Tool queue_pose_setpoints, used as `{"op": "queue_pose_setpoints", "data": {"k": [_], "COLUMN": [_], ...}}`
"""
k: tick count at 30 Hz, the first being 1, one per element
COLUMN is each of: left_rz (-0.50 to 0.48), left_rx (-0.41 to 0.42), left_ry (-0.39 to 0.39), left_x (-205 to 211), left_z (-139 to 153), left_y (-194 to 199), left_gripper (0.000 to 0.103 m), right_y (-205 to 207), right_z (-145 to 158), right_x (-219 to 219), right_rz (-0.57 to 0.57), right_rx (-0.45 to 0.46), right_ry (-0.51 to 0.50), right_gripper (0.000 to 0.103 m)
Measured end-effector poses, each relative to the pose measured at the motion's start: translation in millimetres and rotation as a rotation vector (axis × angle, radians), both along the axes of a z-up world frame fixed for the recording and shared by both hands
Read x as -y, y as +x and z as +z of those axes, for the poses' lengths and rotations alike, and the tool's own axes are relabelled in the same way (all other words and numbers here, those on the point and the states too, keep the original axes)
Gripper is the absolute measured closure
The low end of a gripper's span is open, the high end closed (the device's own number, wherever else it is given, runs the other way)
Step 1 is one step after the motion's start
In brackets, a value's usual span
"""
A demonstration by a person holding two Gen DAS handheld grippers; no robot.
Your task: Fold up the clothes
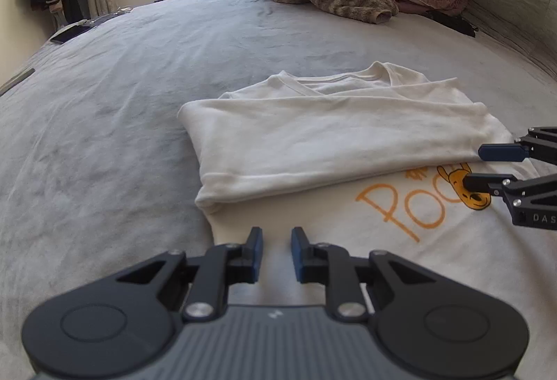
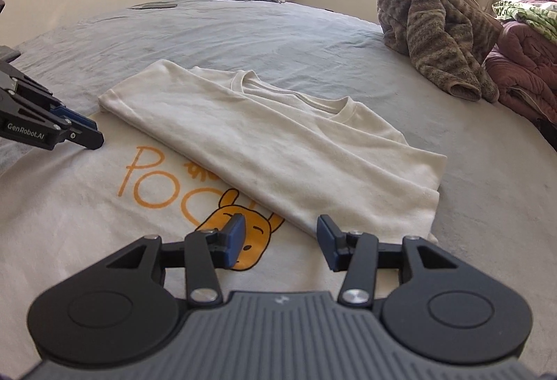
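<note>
Left gripper (image 1: 276,253): your jaws stand slightly apart, holding nothing, above the shirt's near edge | Right gripper (image 2: 280,240): released, jaws wider, over the orange print, ready to take the next fold | Shirt (image 2: 264,150): centre frame on the grey bed (image 2: 243,35), top half doubled over; soft cream knit, flat, ribbed collar.

Cream T-shirt (image 1: 313,136) with orange print, grey bedsheet (image 1: 122,84).

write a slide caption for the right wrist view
Open right gripper hovers over a half-folded white Pooh T-shirt on a grey bed.
</note>
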State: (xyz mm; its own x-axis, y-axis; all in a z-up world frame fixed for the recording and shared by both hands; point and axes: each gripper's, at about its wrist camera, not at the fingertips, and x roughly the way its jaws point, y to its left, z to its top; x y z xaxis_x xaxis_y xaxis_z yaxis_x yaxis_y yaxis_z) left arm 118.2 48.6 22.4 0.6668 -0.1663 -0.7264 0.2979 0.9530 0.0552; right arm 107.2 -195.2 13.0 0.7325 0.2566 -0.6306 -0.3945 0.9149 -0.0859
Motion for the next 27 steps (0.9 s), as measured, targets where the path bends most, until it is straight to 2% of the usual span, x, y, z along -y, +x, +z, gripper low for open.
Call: {"op": "queue_pose_setpoints", "data": {"k": [3, 5, 9, 14, 23, 27], "left_rz": [0.006, 0.017, 0.03, 0.017, 0.041, 0.058], "left_rx": [0.023, 0.023, 0.02, 0.036, 0.026, 0.059], "left_ry": [0.042, 0.048, 0.045, 0.09, 0.043, 0.035], "left_x": [4.9, 3.7, -2.4, -2.5, -10.8, -14.1], "left_z": [0.0, 2.1, 4.2, 3.8, -1.3, -5.4], "left_y": [-7.3, -15.0, -36.1, -72.0, -129.1, -146.9], "left_gripper": [0.084, 0.084, 0.084, 0.084, 0.084, 0.084], "right_y": [0.3, -3.7, -18.9, -39.8, -80.8, -95.4], "right_z": [-1.0, 1.1, 5.6, 3.1, 2.1, 0.4], "right_x": [8.9, 12.5, 16.9, 20.7, 24.7, 24.6], "right_rz": [-0.056, -0.08, -0.098, -0.114, -0.145, -0.162], "right_rx": [-0.035, -0.052, -0.059, -0.082, -0.106, -0.102], "right_ry": [0.084, 0.105, 0.106, 0.109, 0.111, 0.113], "right_gripper": [0.05, 0.048, 0.047, 0.043, 0.038, 0.037]}}
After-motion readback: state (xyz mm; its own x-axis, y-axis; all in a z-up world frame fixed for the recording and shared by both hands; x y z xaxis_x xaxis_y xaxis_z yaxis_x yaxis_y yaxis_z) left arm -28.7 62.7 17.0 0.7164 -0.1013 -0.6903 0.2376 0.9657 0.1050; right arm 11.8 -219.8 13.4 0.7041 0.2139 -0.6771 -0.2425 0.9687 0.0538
